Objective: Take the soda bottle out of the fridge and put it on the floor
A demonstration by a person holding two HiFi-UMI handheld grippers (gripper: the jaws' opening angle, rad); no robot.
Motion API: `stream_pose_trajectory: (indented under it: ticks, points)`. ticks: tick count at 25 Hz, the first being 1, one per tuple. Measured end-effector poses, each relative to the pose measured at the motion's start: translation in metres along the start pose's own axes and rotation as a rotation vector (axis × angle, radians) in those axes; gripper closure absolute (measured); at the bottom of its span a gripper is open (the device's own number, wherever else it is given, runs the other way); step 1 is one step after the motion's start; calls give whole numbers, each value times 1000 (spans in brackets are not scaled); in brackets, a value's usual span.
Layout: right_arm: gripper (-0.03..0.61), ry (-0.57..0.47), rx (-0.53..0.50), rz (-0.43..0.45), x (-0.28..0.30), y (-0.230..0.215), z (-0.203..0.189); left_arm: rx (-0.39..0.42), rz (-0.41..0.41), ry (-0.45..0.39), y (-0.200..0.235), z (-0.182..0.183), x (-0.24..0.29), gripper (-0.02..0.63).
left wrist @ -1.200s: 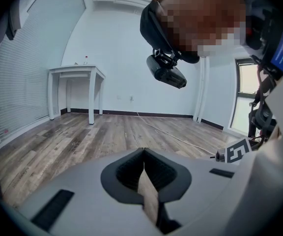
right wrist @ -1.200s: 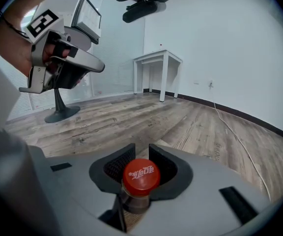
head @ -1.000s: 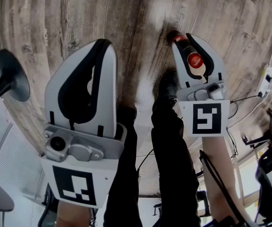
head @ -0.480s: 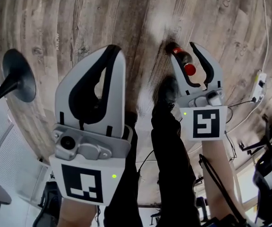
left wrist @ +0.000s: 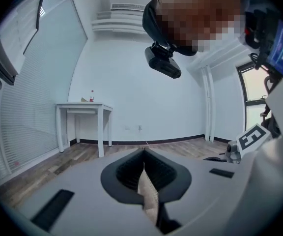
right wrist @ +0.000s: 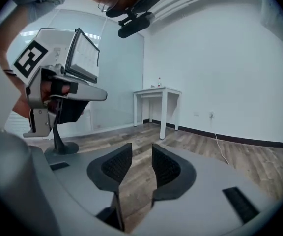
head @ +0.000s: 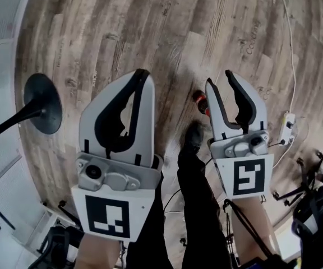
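A wooden floor [head: 150,27] is seen from above; the left tongs [head: 141,75] are held over it, jaws pressed together, nothing gripped; the right tongs [head: 218,78] are held with jaws apart and closing, nothing between them; the soda bottle [head: 199,98] is set on the floor, away from its edges, partly hidden beside the right tongs.

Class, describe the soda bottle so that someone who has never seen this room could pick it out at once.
Look down at the wood-plank floor that fills the head view. Near its middle, just past the toe of the person's black shoe, sits the bottle. It alone shows red, unlike the black stand base to the left and the white power strip to the right.
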State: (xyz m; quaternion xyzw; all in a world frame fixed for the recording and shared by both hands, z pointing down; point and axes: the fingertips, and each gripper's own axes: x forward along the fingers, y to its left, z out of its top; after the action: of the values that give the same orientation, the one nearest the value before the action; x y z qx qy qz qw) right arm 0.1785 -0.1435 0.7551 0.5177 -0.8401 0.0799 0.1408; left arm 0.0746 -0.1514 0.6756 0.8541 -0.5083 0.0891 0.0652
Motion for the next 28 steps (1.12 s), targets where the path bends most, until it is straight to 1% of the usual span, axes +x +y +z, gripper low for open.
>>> stream_pose_trajectory:
  ticks: [6, 9, 14, 20, 23, 25, 28]
  points:
    - [496, -115, -8, 14, -3, 8, 127, 39, 50, -88, 23, 106, -15, 597]
    - [507, -155, 1, 36, -8, 13, 189, 52, 75, -126, 33, 161, -27, 597]
    - [565, -254, -36, 46, -19, 19, 298, 85, 128, -201, 48, 252, -51, 597]
    - [565, -346, -75, 83, -49, 41, 421, 113, 183, -265, 62, 354, -95, 597]
    - [566, -360, -93, 124, -70, 55, 468, 135, 218, -276, 69, 402, -118, 597]
    - [566, -360, -105, 124, -83, 60, 497, 139, 241, -285, 73, 433, -135, 597]
    - [566, -419, -125, 114, -108, 69, 550, 141, 279, -319, 78, 480, -163, 597]
